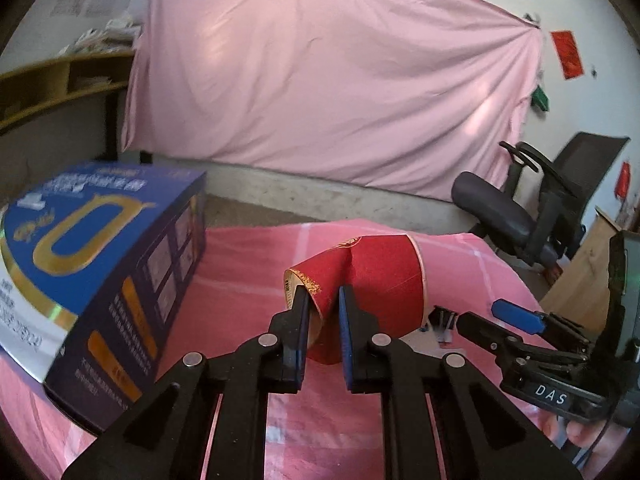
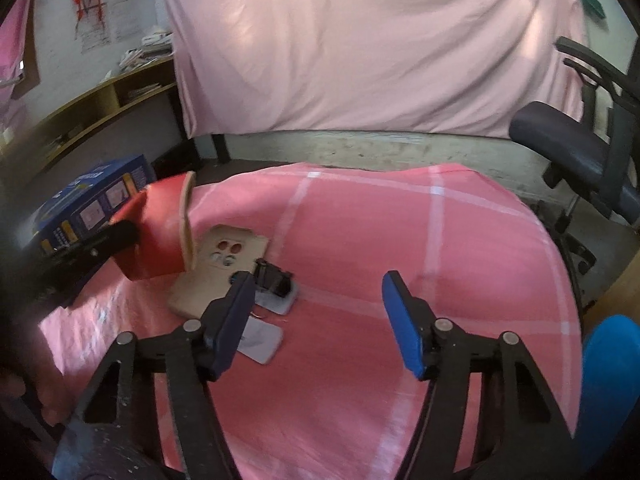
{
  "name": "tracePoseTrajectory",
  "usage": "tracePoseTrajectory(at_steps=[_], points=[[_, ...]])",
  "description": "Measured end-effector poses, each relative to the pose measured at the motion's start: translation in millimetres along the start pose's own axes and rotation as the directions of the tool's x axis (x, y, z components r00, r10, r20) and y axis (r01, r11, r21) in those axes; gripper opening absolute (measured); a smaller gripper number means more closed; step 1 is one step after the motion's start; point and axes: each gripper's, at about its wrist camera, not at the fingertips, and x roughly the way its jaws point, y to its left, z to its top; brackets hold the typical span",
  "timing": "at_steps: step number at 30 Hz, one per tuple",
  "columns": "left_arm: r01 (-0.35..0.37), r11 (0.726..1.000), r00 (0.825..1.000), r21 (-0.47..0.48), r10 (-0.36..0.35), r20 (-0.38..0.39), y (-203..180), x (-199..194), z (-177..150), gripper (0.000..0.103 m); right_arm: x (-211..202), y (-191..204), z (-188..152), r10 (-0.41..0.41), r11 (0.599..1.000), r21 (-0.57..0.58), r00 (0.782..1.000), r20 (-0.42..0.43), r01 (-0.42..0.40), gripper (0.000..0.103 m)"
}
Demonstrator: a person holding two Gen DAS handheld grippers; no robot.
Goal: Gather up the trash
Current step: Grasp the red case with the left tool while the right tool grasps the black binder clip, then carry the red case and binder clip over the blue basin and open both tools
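Left gripper (image 1: 323, 312) is clamped on the crushed red paper cup (image 1: 376, 280); right gripper (image 2: 320, 320) hangs spread apart near the black binder clip (image 2: 274, 278).

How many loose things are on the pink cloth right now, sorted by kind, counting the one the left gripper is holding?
Red paper cup, crushed, pinched by the left gripper: 1
Blue box: 1
Tan card: 1
Black binder clip: 1
White flat packets: 2
Total: 6
The right gripper is open and holds nothing.
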Motion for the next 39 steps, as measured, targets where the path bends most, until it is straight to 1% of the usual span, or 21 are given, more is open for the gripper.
tracePoseTrajectory(at_steps=[2,5,7,8,10,11,13,16,19,22,25,28,30,33,35,36,39], points=[[-0.003,1.0,1.0,-0.017,0.003,0.005,2.1,-0.6,-0.2,0.011,5.7,4.7,1.6,0.014,1.0,-0.009,1.0,-0.012,-0.014,0.082],[-0.009,1.0,1.0,-0.007,0.009,0.006,-0.8,-1.8,-1.4,0.011,17.7,11.7,3.8,0.03,0.999,-0.029,0.998,-0.047,-0.032,0.074],[-0.014,1.0,1.0,-0.001,0.014,0.006,-3.1,-1.2,-0.9,0.011,24.6,15.8,4.8,0.033,0.999,-0.04,0.997,-0.074,-0.036,0.067],[-0.016,1.0,1.0,0.002,0.016,0.003,-3.5,-1.1,-1.1,0.011,25.9,15.3,5.6,0.041,0.998,-0.036,0.996,-0.077,-0.044,0.066],[-0.015,1.0,1.0,0.0,0.015,0.0,-3.7,0.4,-0.3,0.011,26.5,12.0,5.8,0.061,0.998,-0.024,0.995,-0.078,-0.063,0.056],[-0.015,1.0,1.0,-0.001,0.015,0.0,-3.2,0.2,-0.5,0.011,25.9,9.9,5.7,0.059,0.998,-0.017,0.995,-0.075,-0.06,0.054],[-0.015,1.0,1.0,0.0,0.015,0.0,-3.7,0.5,0.6,0.011,23.9,6.5,4.9,0.073,0.997,-0.002,0.995,-0.07,-0.074,0.052],[-0.019,1.0,1.0,-0.003,0.019,0.0,-5.8,1.8,3.0,0.011,20.9,4.4,3.9,0.07,0.998,0.016,0.996,-0.06,-0.069,0.052],[-0.018,1.0,1.0,-0.006,0.018,-0.001,-5.6,0.3,3.3,0.011,11.9,0.5,1.4,0.068,0.997,0.037,0.997,-0.032,-0.067,0.052],[-0.014,1.0,1.0,-0.003,0.014,0.002,-6.7,-2.9,4.1,0.011,-3.4,-1.1,-2.5,0.066,0.997,0.05,0.998,0.019,-0.067,0.052],[-0.008,1.0,1.0,-0.006,0.008,0.019,-8.4,-10.2,4.3,0.011,-22.3,-0.6,-7.7,0.052,0.997,0.048,0.995,0.091,-0.056,0.052],[0.005,1.0,0.999,-0.007,-0.005,0.05,-12.6,-21.2,7.8,0.011,-50.4,0.2,-15.9,0.037,0.998,0.033,0.979,0.2,-0.044,0.052],[0.017,1.0,0.997,0.0,-0.017,0.076,-15.9,-29.8,11.4,0.011,-72.6,3.7,-24.8,0.013,1.0,0.012,0.961,0.275,-0.017,0.052],[0.034,0.999,0.992,0.017,-0.036,0.124,-29.8,-44.5,18.0,0.011,-103.1,4.3,-35.1,-0.028,1.0,-0.003,0.93,0.366,0.031,0.052],[0.045,0.998,0.988,0.031,-0.049,0.149,-39.7,-53.4,21.8,0.011,-116.4,1.8,-36.1,-0.045,0.999,0.006,0.912,0.408,0.047,0.052],[0.054,0.998,0.985,0.041,-0.06,0.16,-46.0,-58.1,23.6,0.011,-127.3,-1.2,-37.8,-0.062,0.998,0.013,0.896,0.441,0.062,0.052],[0.076,0.994,0.978,0.082,-0.091,0.19,-66.9,-70.7,26.8,0.011,-150.6,-10.9,-39.2,-0.093,0.996,0.042,0.862,0.498,0.083,0.052]])
